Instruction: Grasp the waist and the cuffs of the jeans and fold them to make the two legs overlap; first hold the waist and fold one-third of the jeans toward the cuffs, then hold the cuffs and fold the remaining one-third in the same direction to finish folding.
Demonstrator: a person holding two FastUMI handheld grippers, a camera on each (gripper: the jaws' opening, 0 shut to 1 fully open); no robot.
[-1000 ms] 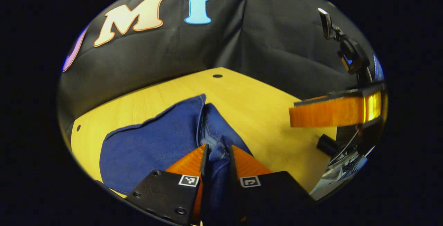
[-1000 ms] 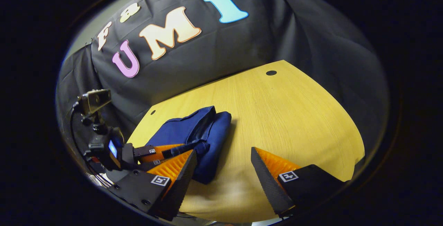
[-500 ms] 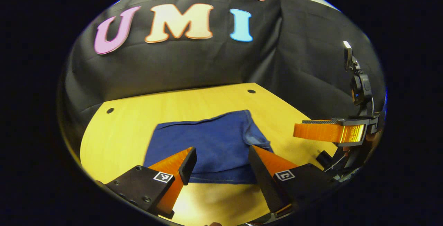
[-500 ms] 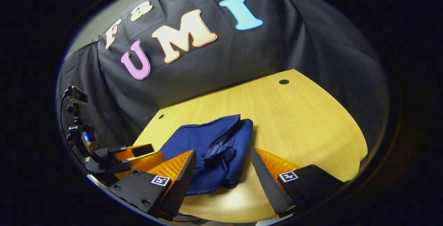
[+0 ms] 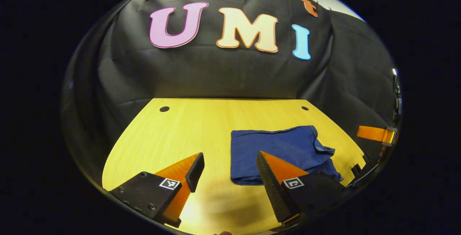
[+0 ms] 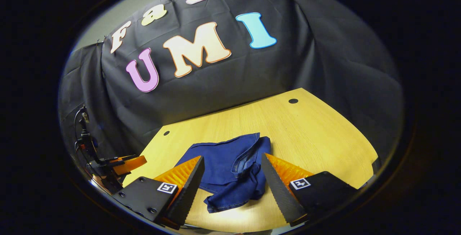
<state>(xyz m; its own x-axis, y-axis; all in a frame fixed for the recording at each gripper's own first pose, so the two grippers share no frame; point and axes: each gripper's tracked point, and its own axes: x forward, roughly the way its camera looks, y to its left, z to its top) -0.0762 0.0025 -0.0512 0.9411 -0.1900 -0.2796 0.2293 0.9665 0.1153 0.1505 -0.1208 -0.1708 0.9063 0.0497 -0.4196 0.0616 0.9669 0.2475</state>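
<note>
Now your left gripper [image 5: 228, 166] hangs above the near edge of the table [image 5: 187, 127], its 2 fingers spread wide with bare wood between them and nothing in their hold. Just beyond and to the side of one fingertip, the jeans [image 5: 279, 152] lie folded into a compact blue bundle on the tabletop, closer to the table's right side in the left gripper view. Their top layer looks flat and roughly square, while 1 corner near the far right edge is rumpled and sticks out from the stack.

Your right gripper [image 6: 232, 172] is likewise spread, gripping nothing, and looks straight over the jeans [image 6: 230, 163], which sit between its fingers in the right gripper view without either finger pressing on them. From this side a loose fold of denim bunches up on the near edge of the bundle, with stitched seams showing.

At the far left of that view your left gripper [image 6: 126, 163] appears beside the table [image 6: 317, 134], apart from the cloth. 2 small dark holes mark the table's far corners.
</note>
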